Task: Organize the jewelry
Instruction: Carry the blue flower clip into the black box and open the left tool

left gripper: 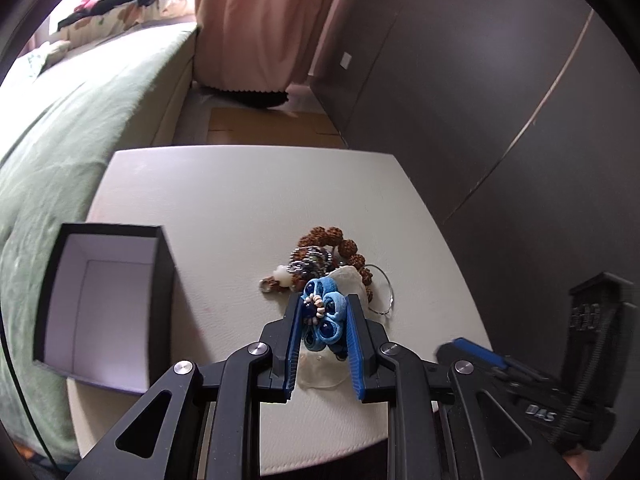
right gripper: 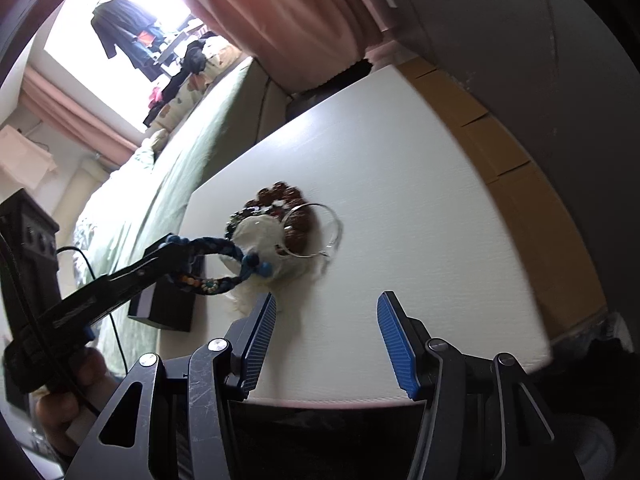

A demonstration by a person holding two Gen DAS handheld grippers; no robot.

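From the left wrist view, my left gripper (left gripper: 322, 316) sits low in the centre of the frame, its jaws drawn narrow and clamped on a blue fabric ornament (left gripper: 322, 314) with dark beads and a small pale centre. At the left of the frame stands the open black box (left gripper: 102, 304), white inside, and as far as I can see nothing lies in it. Just above my fingertips, mid-frame, the rest of the jewelry pile (left gripper: 332, 260) lies on the white table (left gripper: 248, 200): a brown beaded bracelet (left gripper: 340, 242), a silvery coiled piece (left gripper: 310, 260), a thin wire hoop (left gripper: 386, 288) and a pale translucent pouch (left gripper: 352, 280). So I judge the sorting has barely begun: one piece is in hand and not yet in the box, and the rest waits.

From the right wrist view, my right gripper (right gripper: 326, 312) fills the bottom of the frame, jaws standing fairly wide with only bare table between the blue pads, holding nothing. The left gripper (right gripper: 168, 252) reaches in from the lower left, and here I see the blue piece is a braided band (right gripper: 224, 264) hanging from it in a loop, clear of the table. The box (right gripper: 168, 308) shows as a dark corner beneath that arm. The brown beads (right gripper: 280, 200), hoop (right gripper: 316, 228) and pale pouch (right gripper: 260, 240) lie mid-frame, well short of my right pads. The whole heap is left to move.
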